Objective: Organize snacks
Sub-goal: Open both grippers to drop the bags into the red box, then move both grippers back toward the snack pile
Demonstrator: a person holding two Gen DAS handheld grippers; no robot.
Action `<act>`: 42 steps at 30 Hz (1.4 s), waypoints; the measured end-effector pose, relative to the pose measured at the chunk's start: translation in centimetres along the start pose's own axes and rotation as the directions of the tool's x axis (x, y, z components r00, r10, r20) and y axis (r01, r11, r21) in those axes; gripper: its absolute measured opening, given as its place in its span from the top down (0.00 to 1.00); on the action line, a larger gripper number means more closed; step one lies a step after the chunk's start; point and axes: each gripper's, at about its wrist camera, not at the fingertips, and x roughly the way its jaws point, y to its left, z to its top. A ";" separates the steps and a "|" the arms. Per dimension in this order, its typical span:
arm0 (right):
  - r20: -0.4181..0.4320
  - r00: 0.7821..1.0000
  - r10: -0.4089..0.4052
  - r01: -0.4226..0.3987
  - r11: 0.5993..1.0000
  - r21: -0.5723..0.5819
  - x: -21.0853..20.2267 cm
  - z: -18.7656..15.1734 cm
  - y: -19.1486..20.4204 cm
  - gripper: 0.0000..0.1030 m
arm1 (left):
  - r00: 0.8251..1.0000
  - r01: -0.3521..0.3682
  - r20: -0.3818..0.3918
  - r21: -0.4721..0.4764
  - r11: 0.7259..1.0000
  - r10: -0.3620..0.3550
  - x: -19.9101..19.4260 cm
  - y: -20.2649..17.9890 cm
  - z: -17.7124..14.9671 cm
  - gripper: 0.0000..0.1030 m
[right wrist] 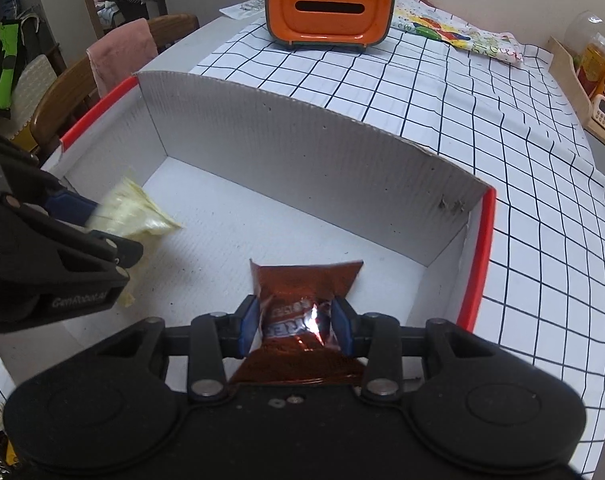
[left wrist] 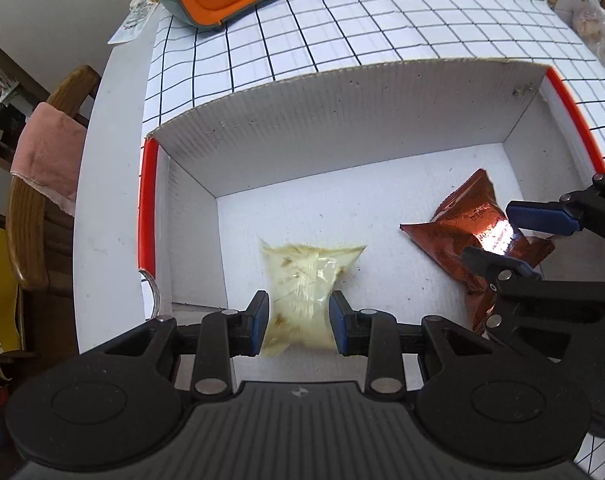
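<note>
In the left wrist view, the left tool [left wrist: 298,322] sits low in the centre of the frame, its blue pads clamped on the sides of a pale yellow snack packet [left wrist: 308,280]. The packet lies on the white floor of an open cardboard box [left wrist: 342,120] with red-edged side walls. At the right of that frame, the right tool [left wrist: 498,236] pinches a brown foil snack packet [left wrist: 454,248], which also rests on the box floor, well apart from the yellow one.

In the right wrist view, the brown packet shows at lower centre between the clenched pads, the yellow packet at the left edge.

The box stands on a counter [right wrist: 462,120] covered by a white grid-patterned cloth. An orange and green tissue holder [right wrist: 328,8] stands beyond the box at the top of the frame.
</note>
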 end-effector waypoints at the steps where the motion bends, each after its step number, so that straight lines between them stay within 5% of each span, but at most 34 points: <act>1: 0.004 1.000 0.000 0.000 1.000 0.007 -0.2 -0.1 -0.1 0.63 | 1.000 0.004 0.003 -0.006 1.000 -0.004 -0.1 0.1 -0.1 0.63; 4: 0.016 1.000 0.006 -0.006 0.999 0.035 -1.1 -0.2 -0.4 0.63 | 0.999 0.009 0.043 -0.027 1.000 -0.008 -1.0 0.6 -0.4 0.50; 35: 0.237 0.971 0.040 -0.077 0.986 0.147 -15.5 -6.7 4.8 0.54 | 0.937 0.111 0.337 -0.029 0.993 -0.095 -13.6 2.4 -12.3 0.38; 37: 0.250 0.967 0.040 -0.078 0.986 0.145 -16.3 -7.4 5.4 0.49 | 0.931 0.107 0.352 -0.023 0.994 -0.092 -14.2 2.5 -13.3 0.37; 42: 0.302 0.953 0.032 -0.074 0.989 0.127 -18.4 -9.4 7.2 0.19 | 0.919 0.116 0.382 -0.021 0.993 -0.099 -15.3 3.0 -16.1 0.37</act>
